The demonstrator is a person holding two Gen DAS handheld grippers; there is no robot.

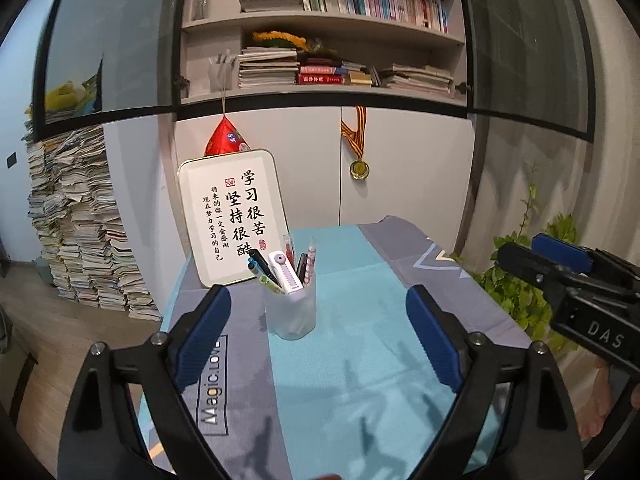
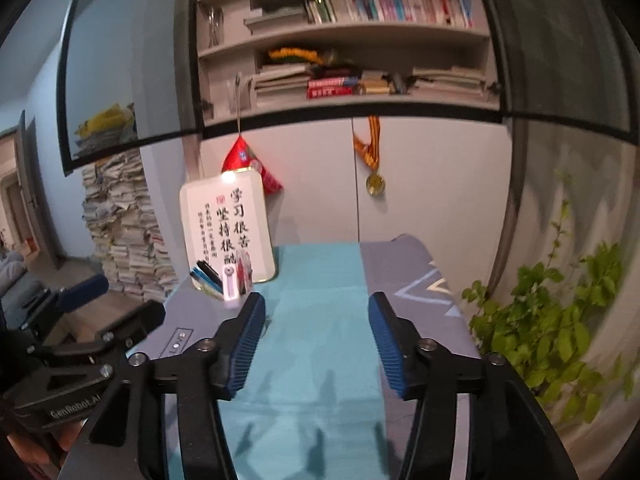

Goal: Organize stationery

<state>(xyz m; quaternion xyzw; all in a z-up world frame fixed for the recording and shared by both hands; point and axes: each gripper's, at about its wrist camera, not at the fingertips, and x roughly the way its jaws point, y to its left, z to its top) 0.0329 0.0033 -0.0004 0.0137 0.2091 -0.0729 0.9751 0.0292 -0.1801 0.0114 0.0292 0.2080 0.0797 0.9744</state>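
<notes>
The left gripper (image 1: 318,332) hangs above the table with its blue-padded fingers (image 1: 204,332) spread wide and nothing between them. Ahead of it, and a little left of the midline between the pads, stands a frosted pen cup (image 1: 291,309) on the cloth-covered table (image 1: 360,272), apart from both fingers and beyond their tips. The cup holds a bunch of pens (image 1: 262,266) leaning left, a few pinkish ones upright at the back, and a white and lilac correction tape (image 1: 283,272) leaning out at the front. Just behind the cup a white sign with Chinese calligraphy (image 1: 232,216) leans against the cabinet. The right gripper (image 2: 316,336) is likewise released, its fingers (image 2: 250,340) parted over the teal stripe of the cloth and grasping nothing. From its camera the cup sits well off to the left, beyond the left finger's tip and partly hidden by it, so only the pens and the tape show above the pad. Each gripper shows at the edge of the other's view. A green plant (image 2: 560,320) stands to the right of the table.
</notes>
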